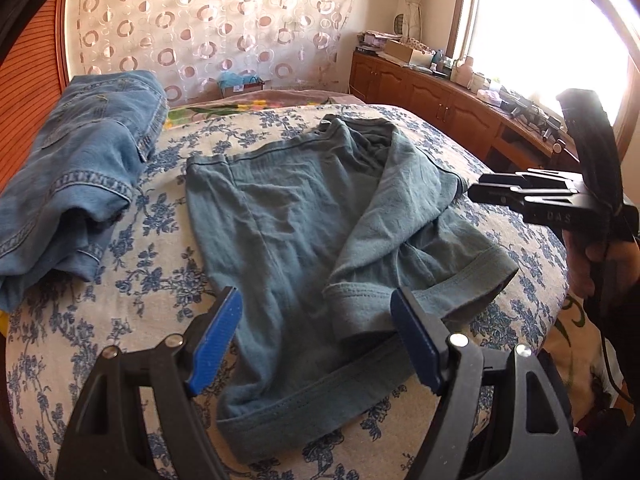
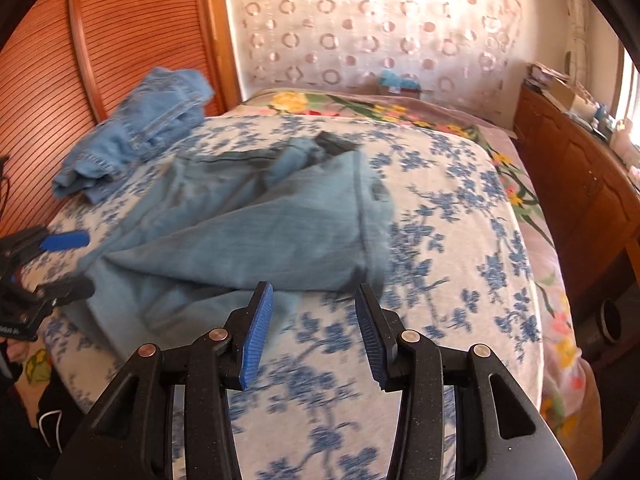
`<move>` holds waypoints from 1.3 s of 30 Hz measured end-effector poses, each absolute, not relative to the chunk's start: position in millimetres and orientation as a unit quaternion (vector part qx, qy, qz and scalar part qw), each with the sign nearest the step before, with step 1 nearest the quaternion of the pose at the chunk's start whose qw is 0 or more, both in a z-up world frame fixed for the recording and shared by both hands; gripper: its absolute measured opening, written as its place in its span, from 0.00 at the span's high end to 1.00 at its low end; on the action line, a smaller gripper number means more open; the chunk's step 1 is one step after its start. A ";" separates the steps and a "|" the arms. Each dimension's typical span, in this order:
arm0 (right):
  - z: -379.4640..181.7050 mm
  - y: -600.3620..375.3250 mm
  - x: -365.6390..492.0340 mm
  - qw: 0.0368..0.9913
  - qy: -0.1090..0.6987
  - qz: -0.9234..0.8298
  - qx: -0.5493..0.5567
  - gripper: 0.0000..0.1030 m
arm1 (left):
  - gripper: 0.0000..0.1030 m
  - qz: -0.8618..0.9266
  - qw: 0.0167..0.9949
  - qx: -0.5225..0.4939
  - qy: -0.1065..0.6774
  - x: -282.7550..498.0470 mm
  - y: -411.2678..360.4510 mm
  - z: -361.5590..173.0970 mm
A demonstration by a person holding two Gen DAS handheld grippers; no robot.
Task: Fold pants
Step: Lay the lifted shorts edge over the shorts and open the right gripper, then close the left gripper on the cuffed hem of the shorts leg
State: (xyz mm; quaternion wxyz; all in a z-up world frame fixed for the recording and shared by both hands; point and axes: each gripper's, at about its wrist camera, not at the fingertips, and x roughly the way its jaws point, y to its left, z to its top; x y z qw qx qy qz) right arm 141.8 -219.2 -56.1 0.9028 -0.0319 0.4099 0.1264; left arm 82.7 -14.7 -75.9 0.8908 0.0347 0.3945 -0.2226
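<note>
Grey-blue pants (image 1: 288,216) lie spread on the flowered bed sheet (image 1: 160,264), with one leg folded over at a slant. Over their near hem my left gripper (image 1: 316,340) hangs open, its blue pads (image 1: 216,340) wide apart and clear of the cloth. My right gripper (image 1: 480,192), held in a hand, is at the pants' right edge. In the right wrist view the pants (image 2: 240,232) lie ahead and to the left. The right gripper (image 2: 316,336) is open over bare sheet (image 2: 440,220) with nothing between its fingers. The left gripper (image 2: 88,262) shows at the pants' left edge.
A heap of blue jeans (image 1: 80,168) (image 2: 152,132) lies at the far left of the bed, against an orange slatted panel (image 2: 120,40). A wooden cabinet (image 1: 420,92) (image 2: 580,168) with clutter on top runs along the right side under a bright window.
</note>
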 end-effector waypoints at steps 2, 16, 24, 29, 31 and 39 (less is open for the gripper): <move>-58.3 -224.5 147.5 0.902 0.413 0.121 -0.034 0.58 | 0.30 -0.227 0.888 0.033 0.398 83.9 -17.2 -78.9; -80.0 -230.2 169.1 0.890 0.436 0.128 -0.038 0.79 | 0.51 -0.226 0.887 0.035 0.400 83.6 -21.7 -88.7; -68.4 -231.3 171.1 0.894 0.420 0.154 -0.031 0.97 | 0.74 -0.239 0.890 0.029 0.388 77.6 -19.9 -82.5; -52.9 -225.2 177.9 0.902 0.402 0.155 -0.036 0.97 | 0.77 -0.245 0.893 0.021 0.378 72.2 -15.4 -76.4; -46.9 -222.8 180.0 0.904 0.396 0.157 -0.038 0.97 | 0.77 -0.243 0.894 0.019 0.377 72.3 -12.6 -74.8; -30.2 -208.5 184.9 0.910 0.378 0.161 -0.054 0.97 | 0.77 -0.252 0.890 0.018 0.378 67.5 -11.4 -75.0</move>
